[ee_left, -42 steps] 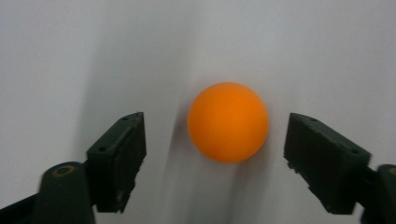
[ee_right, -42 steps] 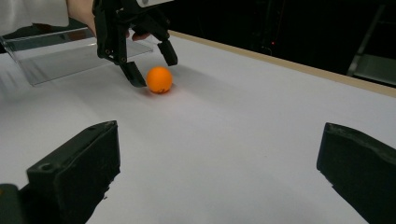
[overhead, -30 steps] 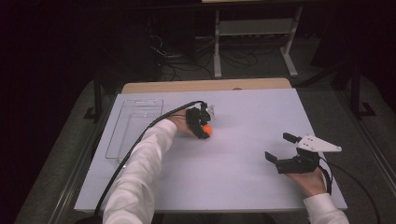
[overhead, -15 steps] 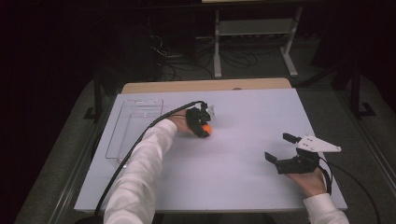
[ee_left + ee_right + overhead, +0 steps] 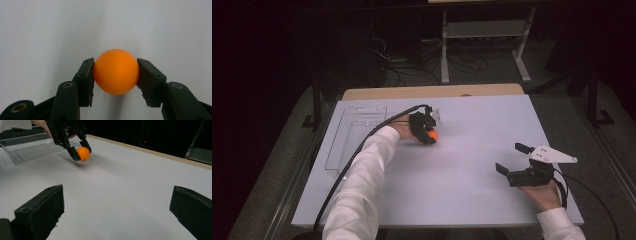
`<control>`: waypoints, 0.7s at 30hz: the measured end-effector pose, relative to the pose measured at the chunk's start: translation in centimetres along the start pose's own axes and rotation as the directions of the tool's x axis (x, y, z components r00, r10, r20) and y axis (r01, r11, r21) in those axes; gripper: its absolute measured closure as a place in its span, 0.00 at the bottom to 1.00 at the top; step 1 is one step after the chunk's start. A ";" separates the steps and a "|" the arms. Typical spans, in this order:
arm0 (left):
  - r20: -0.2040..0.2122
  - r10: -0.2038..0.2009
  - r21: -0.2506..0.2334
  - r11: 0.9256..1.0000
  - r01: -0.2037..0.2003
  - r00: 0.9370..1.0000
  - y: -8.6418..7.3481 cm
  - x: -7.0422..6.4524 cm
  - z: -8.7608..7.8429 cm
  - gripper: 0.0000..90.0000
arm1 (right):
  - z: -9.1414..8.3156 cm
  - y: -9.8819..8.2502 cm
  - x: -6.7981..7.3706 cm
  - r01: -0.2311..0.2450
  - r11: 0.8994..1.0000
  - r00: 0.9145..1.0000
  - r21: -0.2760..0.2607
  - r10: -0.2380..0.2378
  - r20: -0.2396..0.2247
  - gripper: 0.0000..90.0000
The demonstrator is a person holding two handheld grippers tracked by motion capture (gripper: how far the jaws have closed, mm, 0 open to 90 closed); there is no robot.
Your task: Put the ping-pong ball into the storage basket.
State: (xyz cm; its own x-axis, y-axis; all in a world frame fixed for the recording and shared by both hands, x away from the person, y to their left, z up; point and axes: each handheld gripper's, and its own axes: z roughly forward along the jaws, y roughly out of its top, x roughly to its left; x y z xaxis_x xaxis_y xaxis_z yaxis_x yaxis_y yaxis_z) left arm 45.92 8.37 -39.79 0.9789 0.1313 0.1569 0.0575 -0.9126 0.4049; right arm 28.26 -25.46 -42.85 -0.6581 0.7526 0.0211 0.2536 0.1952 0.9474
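Note:
An orange ball (image 5: pixel 433 135) rests on the white tabletop (image 5: pixel 472 195) left of centre. My left gripper (image 5: pixel 431 136) is shut on it: in the left gripper view both pads (image 5: pixel 89 80) press the ball (image 5: pixel 116 71) from either side. The right gripper view shows the same grip from afar, with the ball (image 5: pixel 83 153) between the left gripper's (image 5: pixel 82 154) black fingers just above the surface. My right gripper (image 5: pixel 509 157) lies low over the table at the front right, open, with nothing between its fingers (image 5: pixel 43 210).
A clear plastic tray (image 5: pixel 354 137) lies along the table's left side, just left of the left hand; its wall (image 5: pixel 27 141) is behind the ball. The left gripper's cable (image 5: pixel 357 152) trails over the white sleeve. A wooden edge (image 5: pixel 427 92) borders the table's far side.

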 end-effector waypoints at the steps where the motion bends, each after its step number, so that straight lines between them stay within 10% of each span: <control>1: -0.005 0.000 -0.001 1.000 0.000 1.000 0.0 0.0 -0.2 0.56 | 0.0 0.0 0.0 -0.001 1.000 1.000 0.000 0.001 0.001 0.00; 21: -0.041 0.009 -0.034 0.999 -0.010 0.999 0.1 -0.6 -3.8 0.56 | 0.0 0.0 0.1 0.000 1.000 1.000 0.002 0.000 0.000 0.00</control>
State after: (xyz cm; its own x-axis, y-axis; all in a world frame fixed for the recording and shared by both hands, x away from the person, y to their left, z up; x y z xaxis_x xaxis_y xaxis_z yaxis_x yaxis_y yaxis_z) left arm 44.65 9.67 -36.42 0.9705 0.1391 0.1967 0.0412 -0.9002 0.4335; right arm 28.24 -25.37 -42.84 -0.6581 0.7526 0.0207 0.2549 0.1968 0.9467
